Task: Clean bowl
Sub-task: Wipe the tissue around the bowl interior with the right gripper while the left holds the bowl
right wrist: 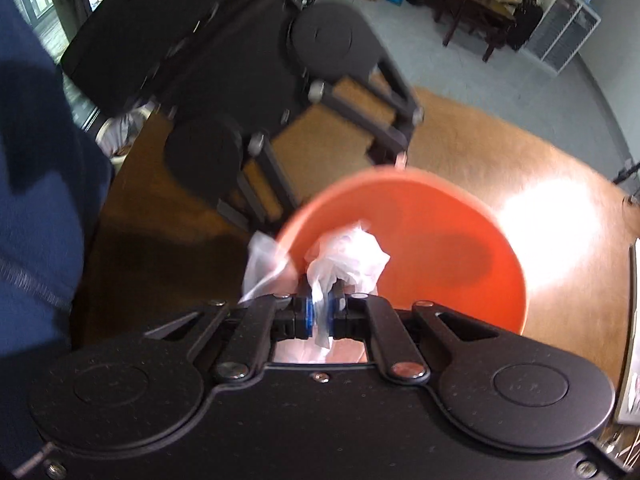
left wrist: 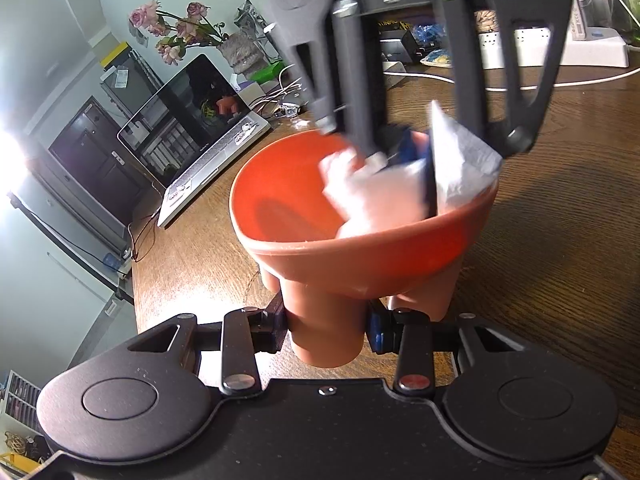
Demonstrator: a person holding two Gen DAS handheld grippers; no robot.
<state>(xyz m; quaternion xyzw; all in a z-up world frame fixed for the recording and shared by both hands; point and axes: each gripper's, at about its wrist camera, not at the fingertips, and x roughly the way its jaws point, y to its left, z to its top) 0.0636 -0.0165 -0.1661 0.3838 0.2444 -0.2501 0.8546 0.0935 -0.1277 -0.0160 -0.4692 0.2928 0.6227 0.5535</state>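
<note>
Clamped on one stubby leg of the orange bowl (left wrist: 320,200), the left gripper (left wrist: 327,330) holds it tilted above the wooden table (left wrist: 560,220). Seen from the right wrist, the right gripper (right wrist: 320,316) pinches a white tissue (right wrist: 352,256) inside the bowl; wiping looks under way, with no visible dirt.
</note>
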